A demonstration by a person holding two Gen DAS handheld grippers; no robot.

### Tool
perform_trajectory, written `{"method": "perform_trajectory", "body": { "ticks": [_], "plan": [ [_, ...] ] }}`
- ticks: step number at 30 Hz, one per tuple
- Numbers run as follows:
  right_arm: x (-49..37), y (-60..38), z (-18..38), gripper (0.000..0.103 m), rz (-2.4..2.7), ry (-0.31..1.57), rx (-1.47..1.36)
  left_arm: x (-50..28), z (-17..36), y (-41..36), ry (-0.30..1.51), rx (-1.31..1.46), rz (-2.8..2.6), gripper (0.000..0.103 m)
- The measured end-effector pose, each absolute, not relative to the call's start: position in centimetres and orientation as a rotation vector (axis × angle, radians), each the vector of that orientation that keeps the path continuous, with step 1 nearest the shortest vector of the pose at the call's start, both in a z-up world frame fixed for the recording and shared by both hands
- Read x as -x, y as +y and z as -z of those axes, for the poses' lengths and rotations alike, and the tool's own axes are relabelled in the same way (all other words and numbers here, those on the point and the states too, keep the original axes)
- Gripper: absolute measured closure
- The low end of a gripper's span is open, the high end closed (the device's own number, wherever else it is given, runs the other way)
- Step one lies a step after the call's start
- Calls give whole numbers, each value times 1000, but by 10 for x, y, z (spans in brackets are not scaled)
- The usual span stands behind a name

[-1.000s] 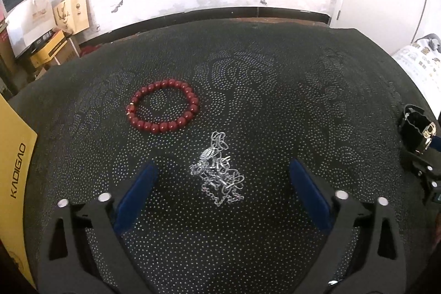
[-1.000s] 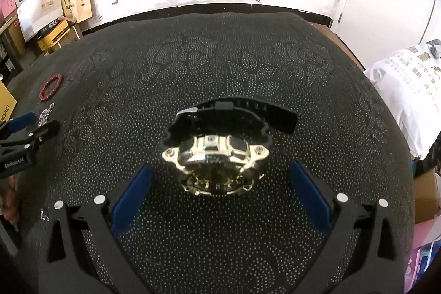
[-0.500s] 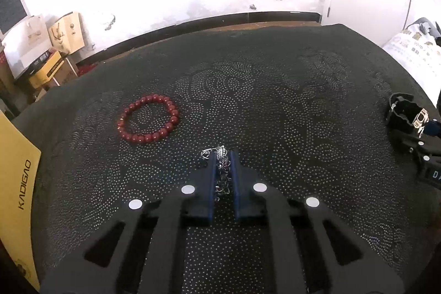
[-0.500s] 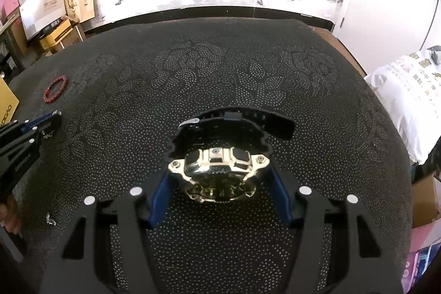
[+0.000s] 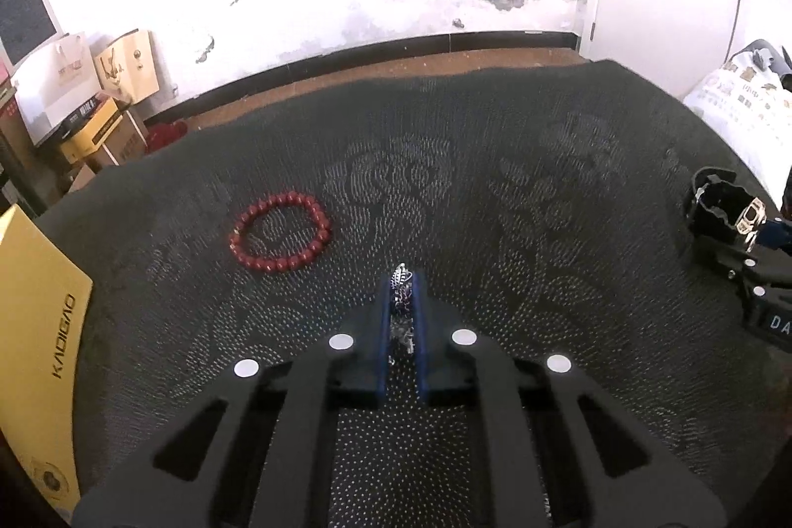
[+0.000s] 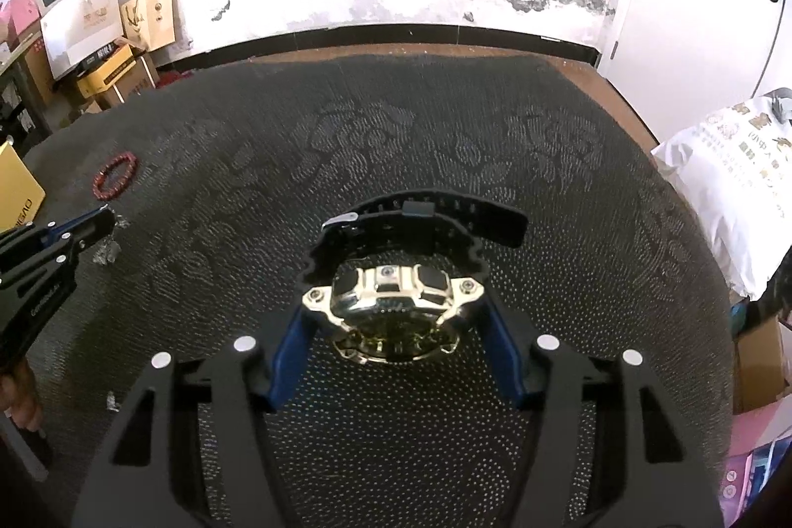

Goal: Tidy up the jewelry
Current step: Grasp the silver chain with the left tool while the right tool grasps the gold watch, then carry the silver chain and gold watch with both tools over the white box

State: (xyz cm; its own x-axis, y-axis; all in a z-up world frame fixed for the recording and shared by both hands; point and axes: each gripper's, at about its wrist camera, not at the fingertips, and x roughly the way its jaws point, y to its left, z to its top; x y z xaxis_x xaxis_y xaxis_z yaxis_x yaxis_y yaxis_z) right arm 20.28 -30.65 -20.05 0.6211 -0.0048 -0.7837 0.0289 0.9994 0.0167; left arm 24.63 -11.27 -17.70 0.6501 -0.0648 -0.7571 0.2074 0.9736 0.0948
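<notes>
My left gripper (image 5: 402, 280) is shut on a silver chain necklace (image 5: 402, 305) and holds it just above the dark dotted cloth (image 5: 495, 206). A red bead bracelet (image 5: 280, 238) lies on the cloth to its upper left. My right gripper (image 6: 396, 320) is shut on a gold-faced watch (image 6: 393, 305) with a black strap, lifted a little off the cloth. In the right wrist view the left gripper (image 6: 99, 223) shows at the far left with the chain (image 6: 106, 253) hanging from it. In the left wrist view the watch (image 5: 722, 209) shows at the far right.
A yellow box (image 5: 34, 320) stands at the cloth's left edge. Cardboard boxes and paper bags (image 5: 99, 92) are stacked by the wall at the left. A white printed bag (image 6: 732, 181) lies beyond the cloth's right edge.
Both grippers closed, the left on the chain and the right on the watch. Both have since lifted slightly and the views have pulled back.
</notes>
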Motion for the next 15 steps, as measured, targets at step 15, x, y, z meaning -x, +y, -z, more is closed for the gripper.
{"method": "perform_trajectory", "body": {
  "ticks": [15],
  "plan": [
    [-188, -258, 117, 42, -61, 799, 0, -222, 104, -82, 842, -115, 137, 95]
  ]
}}
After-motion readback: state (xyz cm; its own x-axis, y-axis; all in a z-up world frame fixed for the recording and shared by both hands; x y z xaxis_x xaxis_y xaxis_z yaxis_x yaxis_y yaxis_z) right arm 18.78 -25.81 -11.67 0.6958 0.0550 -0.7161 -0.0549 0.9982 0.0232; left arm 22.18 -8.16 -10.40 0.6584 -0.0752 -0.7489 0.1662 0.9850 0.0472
